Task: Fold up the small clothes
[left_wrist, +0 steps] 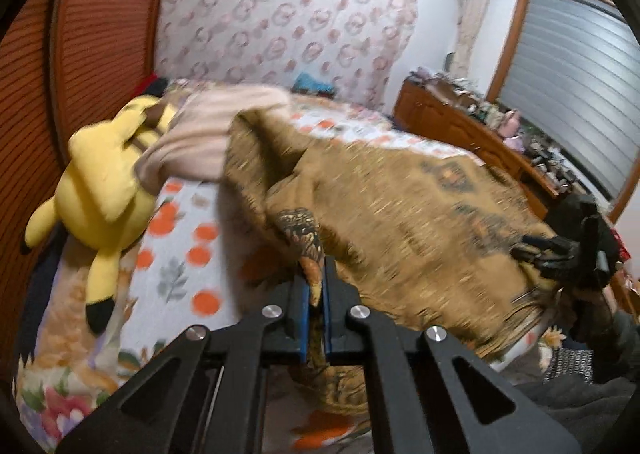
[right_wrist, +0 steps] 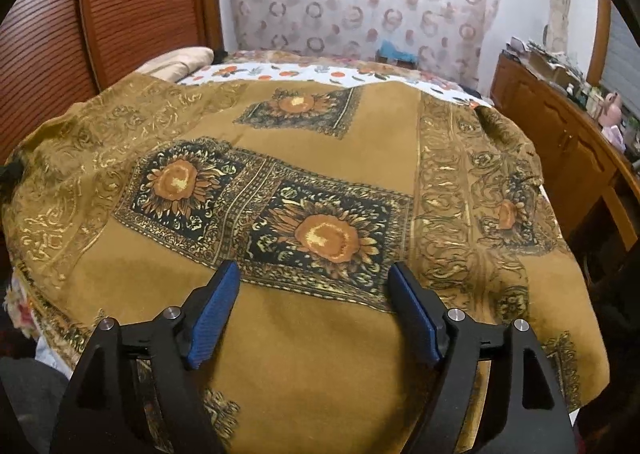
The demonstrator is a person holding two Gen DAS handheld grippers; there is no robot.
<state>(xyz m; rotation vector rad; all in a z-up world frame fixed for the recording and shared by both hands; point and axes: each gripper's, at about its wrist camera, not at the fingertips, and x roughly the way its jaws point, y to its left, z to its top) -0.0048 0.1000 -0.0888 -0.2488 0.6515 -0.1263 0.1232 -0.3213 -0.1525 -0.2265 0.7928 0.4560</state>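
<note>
A mustard-brown cloth (left_wrist: 400, 205) printed with sunflower squares lies spread over the bed. In the left wrist view my left gripper (left_wrist: 316, 278) is shut on a bunched edge of it, which rises in a ridge from the blue pads. The right gripper (left_wrist: 568, 254) shows black at the cloth's far right edge there. In the right wrist view the cloth (right_wrist: 360, 125) lies fairly flat. My right gripper (right_wrist: 314, 268) is open just above it, with only flat fabric showing under the wide gap between its blue pads.
A yellow plush toy (left_wrist: 100, 181) and a beige pillow (left_wrist: 200, 141) lie at the head of the bed, against the wooden headboard (left_wrist: 100, 13). The floral sheet (left_wrist: 180, 254) shows to the left. A cluttered wooden dresser (right_wrist: 560, 125) runs along the right.
</note>
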